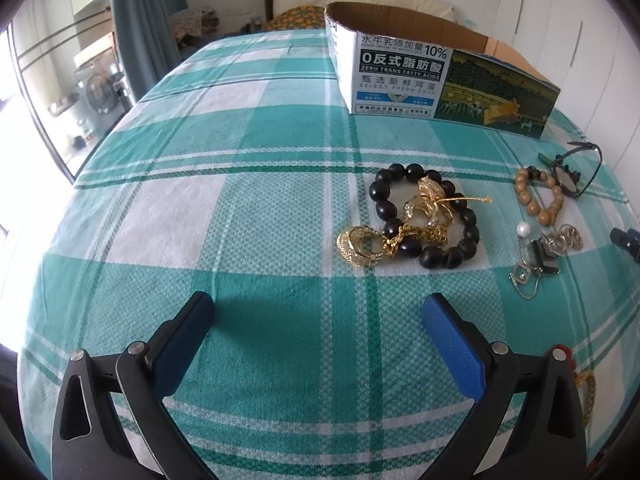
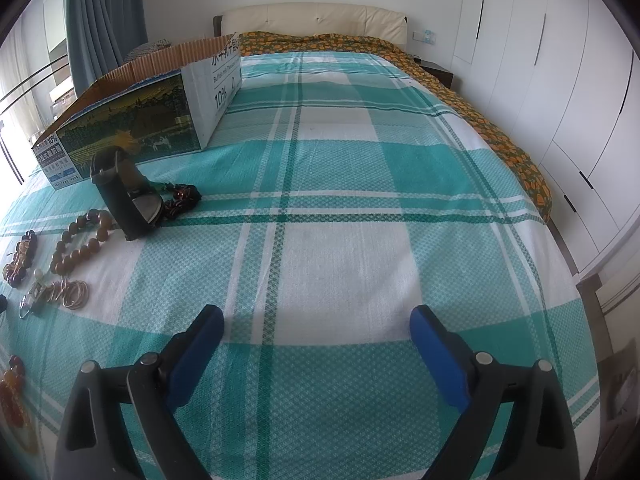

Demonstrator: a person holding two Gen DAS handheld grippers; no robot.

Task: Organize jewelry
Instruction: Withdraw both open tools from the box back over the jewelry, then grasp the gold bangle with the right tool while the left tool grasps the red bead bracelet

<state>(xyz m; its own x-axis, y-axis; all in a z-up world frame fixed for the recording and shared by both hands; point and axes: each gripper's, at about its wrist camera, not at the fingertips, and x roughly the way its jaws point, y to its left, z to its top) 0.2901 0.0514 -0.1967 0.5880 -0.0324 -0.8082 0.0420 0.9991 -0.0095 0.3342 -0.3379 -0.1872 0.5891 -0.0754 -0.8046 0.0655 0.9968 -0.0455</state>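
Jewelry lies on a green plaid bed sheet (image 1: 240, 216). In the left wrist view a black bead bracelet (image 1: 464, 240) lies with gold pieces (image 1: 360, 246) tangled on it, right of centre. Further right lie a tan wooden bead bracelet (image 1: 538, 204), a black watch (image 1: 576, 174) and silver pieces with a pearl (image 1: 536, 256). My left gripper (image 1: 320, 312) is open and empty, short of the gold pieces. In the right wrist view the watch (image 2: 124, 196) stands at the left, with the wooden bead bracelet (image 2: 80, 244) and thin rings (image 2: 74, 294) near it. My right gripper (image 2: 316, 320) is open and empty over bare sheet.
An open printed cardboard box (image 1: 432, 76) stands on the bed behind the jewelry; it also shows in the right wrist view (image 2: 132, 120). Amber beads (image 2: 12, 396) lie at the left edge. White wardrobes (image 2: 560, 80) line the right wall. A curtain and window are at the left.
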